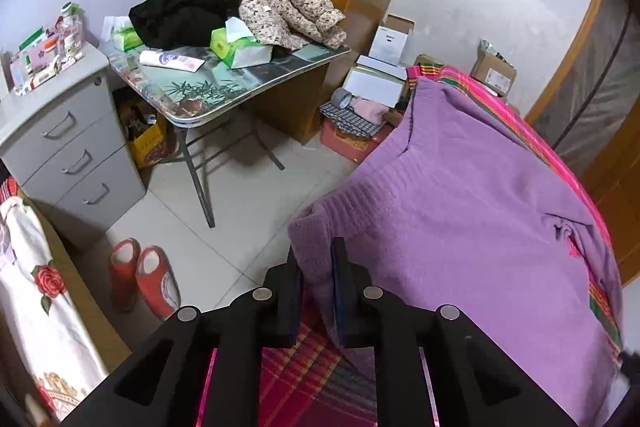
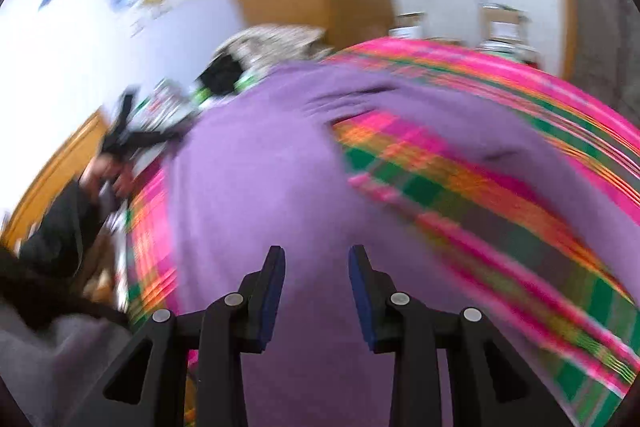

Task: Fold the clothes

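Your purple sweater (image 1: 460, 195) is spread over the pink-and-green plaid bedspread (image 2: 460, 187), and it's nowhere near a tidy folded stack. From the left wrist view, your left gripper (image 1: 316, 287) has its two fingers clamped down on the ribbed edge at the corner nearest the floor side of the bed, with a bunch of knit pinched between the pads. So that corner is in hand. Your right gripper (image 2: 317, 291) is a different story: the fingers stand apart with only sweater below them, nothing between the pads, so it's let go and floating over the middle of the body panel. That view is badly smeared, so I wouldn't trust fine detail there.

How far along? My guess is somewhere mid-fold. One part of the sweater, maybe a sleeve, seems laid across the bedspread with plaid showing through a gap, and there's a rumpled bit near the far edge in the left view. Whether any fold has been laid, I can't tell. What's left, as I read it, is getting it into a compact flat rectangle.

The knit looks thick, soft and a bit fuzzy, with ribbing along the hem. It'll probably drape and stretch rather than hold a crease.
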The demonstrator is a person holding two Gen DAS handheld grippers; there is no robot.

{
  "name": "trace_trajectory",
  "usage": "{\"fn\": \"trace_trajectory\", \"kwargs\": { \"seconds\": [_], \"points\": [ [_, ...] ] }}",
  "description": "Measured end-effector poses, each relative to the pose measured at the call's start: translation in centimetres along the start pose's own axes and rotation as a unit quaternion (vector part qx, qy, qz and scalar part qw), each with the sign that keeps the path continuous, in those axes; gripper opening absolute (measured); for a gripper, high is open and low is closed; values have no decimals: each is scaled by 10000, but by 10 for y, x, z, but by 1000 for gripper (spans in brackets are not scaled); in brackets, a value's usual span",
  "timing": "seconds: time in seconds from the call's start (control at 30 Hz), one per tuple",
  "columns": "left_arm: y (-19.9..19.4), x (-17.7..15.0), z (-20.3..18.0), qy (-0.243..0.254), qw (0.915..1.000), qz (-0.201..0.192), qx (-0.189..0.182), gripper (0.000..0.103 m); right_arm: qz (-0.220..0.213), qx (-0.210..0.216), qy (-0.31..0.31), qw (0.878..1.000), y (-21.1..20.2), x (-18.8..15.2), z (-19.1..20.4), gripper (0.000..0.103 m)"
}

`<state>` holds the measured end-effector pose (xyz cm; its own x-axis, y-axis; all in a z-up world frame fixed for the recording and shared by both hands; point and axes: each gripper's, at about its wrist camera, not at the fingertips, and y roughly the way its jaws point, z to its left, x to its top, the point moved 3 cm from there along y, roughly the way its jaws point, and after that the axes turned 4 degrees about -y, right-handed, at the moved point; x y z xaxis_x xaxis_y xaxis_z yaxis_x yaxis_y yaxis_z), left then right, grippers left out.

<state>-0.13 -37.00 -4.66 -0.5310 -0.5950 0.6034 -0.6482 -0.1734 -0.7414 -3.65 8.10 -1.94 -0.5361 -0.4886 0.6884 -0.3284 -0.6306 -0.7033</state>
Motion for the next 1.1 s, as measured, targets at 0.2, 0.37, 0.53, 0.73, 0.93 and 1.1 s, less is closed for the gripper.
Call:
{"fn": "trace_trajectory", "kwargs": {
  "seconds": [0.2,0.37,0.53,0.73,0.93,1.1],
  "points": [
    [-1,0,-3,9,10000,-35,22,11,451,500,-1069,9920,30,-14,77,34],
    [-5,-1,-3,47,10000,-59,-21,10,660,441,-1562,9845,35,-27,106,34],
    [-11,-5,-4,160,9997,-76,-149,9,692,-17,-1755,9820,40,-33,111,28],
    [-22,-3,-3,347,9989,-100,-308,8,742,-195,-1682,9828,34,-30,111,2],
    [-40,-8,6,703,9966,-181,-400,8,730,55,-1845,9801,18,-30,122,2],
    [-27,-15,24,507,9973,34,-526,9,902,108,-1696,9813,32,-36,114,3]
  ]
}}
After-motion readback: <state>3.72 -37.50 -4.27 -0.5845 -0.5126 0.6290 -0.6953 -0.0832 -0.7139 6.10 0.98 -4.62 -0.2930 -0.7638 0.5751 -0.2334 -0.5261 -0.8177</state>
